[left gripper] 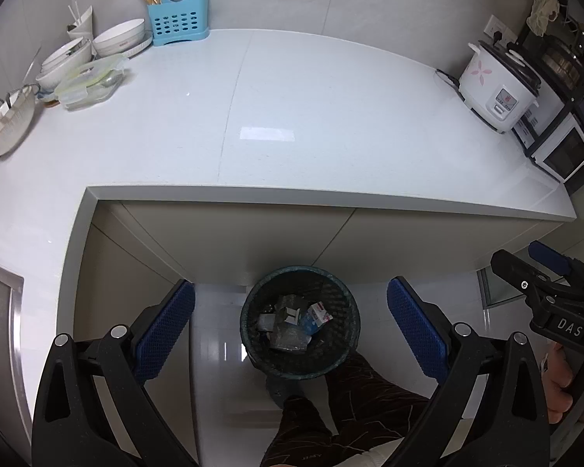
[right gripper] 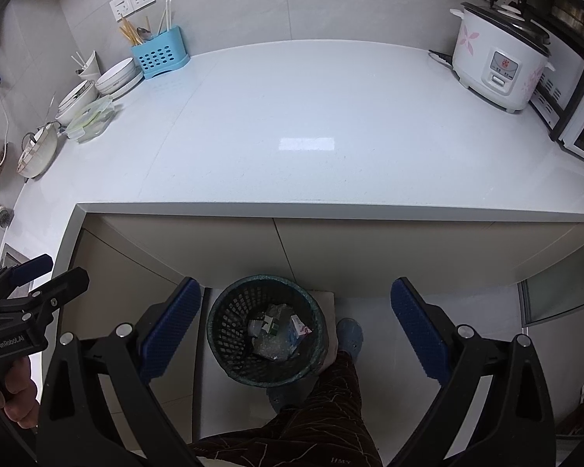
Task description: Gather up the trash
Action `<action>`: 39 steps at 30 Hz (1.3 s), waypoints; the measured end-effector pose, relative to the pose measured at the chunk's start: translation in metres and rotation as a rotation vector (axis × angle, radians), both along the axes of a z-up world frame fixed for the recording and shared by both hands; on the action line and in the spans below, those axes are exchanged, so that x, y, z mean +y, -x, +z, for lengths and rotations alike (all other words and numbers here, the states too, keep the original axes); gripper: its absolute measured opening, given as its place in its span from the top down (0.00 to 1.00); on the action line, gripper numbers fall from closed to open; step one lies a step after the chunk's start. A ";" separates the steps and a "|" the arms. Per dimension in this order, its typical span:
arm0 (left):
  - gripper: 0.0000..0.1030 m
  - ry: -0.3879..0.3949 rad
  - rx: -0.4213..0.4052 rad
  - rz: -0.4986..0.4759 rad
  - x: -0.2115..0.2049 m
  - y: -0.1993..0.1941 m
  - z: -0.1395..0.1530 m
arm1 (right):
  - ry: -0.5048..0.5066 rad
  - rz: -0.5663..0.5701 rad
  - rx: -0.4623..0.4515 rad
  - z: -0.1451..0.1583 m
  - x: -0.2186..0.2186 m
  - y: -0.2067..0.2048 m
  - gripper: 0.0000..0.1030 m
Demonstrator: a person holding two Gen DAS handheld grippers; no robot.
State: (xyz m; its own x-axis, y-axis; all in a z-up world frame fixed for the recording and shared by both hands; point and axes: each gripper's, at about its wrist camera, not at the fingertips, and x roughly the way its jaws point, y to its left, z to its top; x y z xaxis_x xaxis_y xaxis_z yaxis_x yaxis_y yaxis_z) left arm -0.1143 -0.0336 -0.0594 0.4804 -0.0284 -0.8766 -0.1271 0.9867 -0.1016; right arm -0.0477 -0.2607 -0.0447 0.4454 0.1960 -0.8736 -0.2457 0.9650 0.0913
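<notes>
A dark mesh trash basket point(left gripper: 253, 303) stands on the floor below the counter edge; it also shows in the right wrist view point(right gripper: 229, 311). Inside it lie crumpled wrappers and small cartons point(left gripper: 296, 325), also seen in the right wrist view point(right gripper: 276, 330). My left gripper point(left gripper: 291, 323) is open and empty, held above the basket. My right gripper point(right gripper: 292, 325) is open and empty, also above the basket. The right gripper shows at the right edge of the left wrist view point(left gripper: 541, 272), and the left gripper at the left edge of the right wrist view point(right gripper: 39, 280).
A white counter point(left gripper: 311, 128) spans both views. Bowls and a lidded container point(left gripper: 93, 78) and a blue utensil holder point(left gripper: 178, 19) stand at its back left. A rice cooker point(left gripper: 494, 85) and a microwave rack point(left gripper: 564, 148) stand at the right. The person's legs point(left gripper: 350, 408) are beside the basket.
</notes>
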 end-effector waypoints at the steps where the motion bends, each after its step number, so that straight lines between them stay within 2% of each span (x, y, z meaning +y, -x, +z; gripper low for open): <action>1: 0.06 0.001 -0.001 0.000 0.000 0.000 0.000 | 0.000 -0.001 -0.001 0.000 0.000 0.000 0.09; 24: 0.06 -0.028 0.007 0.009 -0.003 0.001 0.000 | -0.003 0.003 -0.003 0.002 -0.002 0.000 0.09; 39: 0.06 -0.020 -0.002 0.009 -0.009 0.003 0.001 | -0.004 0.013 -0.010 0.004 0.000 0.004 0.09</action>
